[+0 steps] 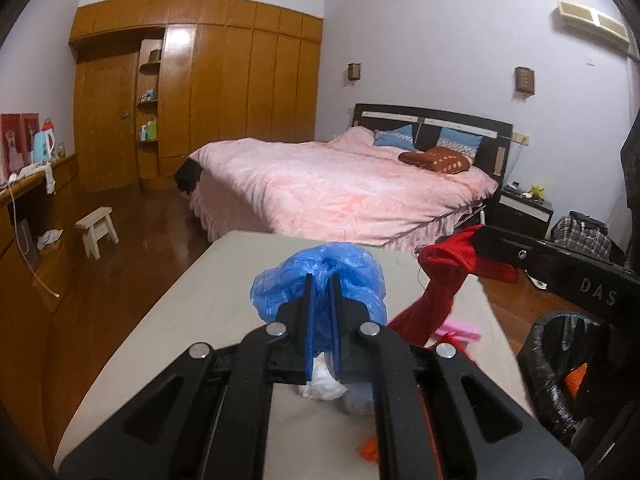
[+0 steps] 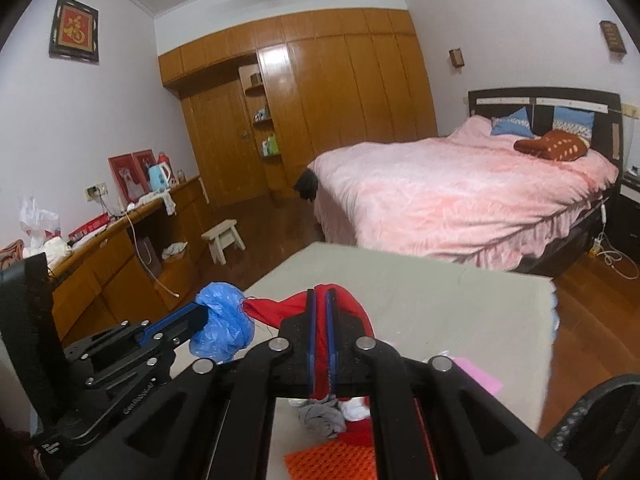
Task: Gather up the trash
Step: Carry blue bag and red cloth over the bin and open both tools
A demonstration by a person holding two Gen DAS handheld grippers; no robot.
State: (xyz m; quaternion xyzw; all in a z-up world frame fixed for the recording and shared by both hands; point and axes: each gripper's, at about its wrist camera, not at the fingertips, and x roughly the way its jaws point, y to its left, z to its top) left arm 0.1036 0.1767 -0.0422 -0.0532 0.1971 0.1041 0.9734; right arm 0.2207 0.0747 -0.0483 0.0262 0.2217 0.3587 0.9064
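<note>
Blue plastic bag (image 1: 320, 276): the left gripper (image 1: 322, 292) is holding it up over the grey table (image 1: 192, 304), its jaws clamped together on a bunched fold. It is thin, crinkly film, glossy and puffed out above the fingers, so I am judging it very light and slippery. A pinch on gathered folds looks safer than on a single layer.

Red cloth (image 2: 344, 308): the right gripper (image 2: 320, 312) is gripping it, jaws closed on the fabric, with a long tail hanging down toward the table. It is soft, limp and matte, with loose threads at its edge. I expect it to drape and swing, not keep a shape. Taken near one end as it is now, the tail could be dragging across other things.

Left on the table: a crumpled grey rag (image 2: 322, 420), white scraps (image 2: 354, 408), an orange ribbed mesh piece (image 2: 332, 460) and a flat pink sheet (image 2: 480, 376). All look light. The sheet is lying flat and may be awkward to pinch.

Bin (image 1: 560, 364): a dark, round-rimmed container with a black liner is standing just beside the table at the right, seemingly the place for both pieces.

Surface: smooth, pale and plain.
</note>
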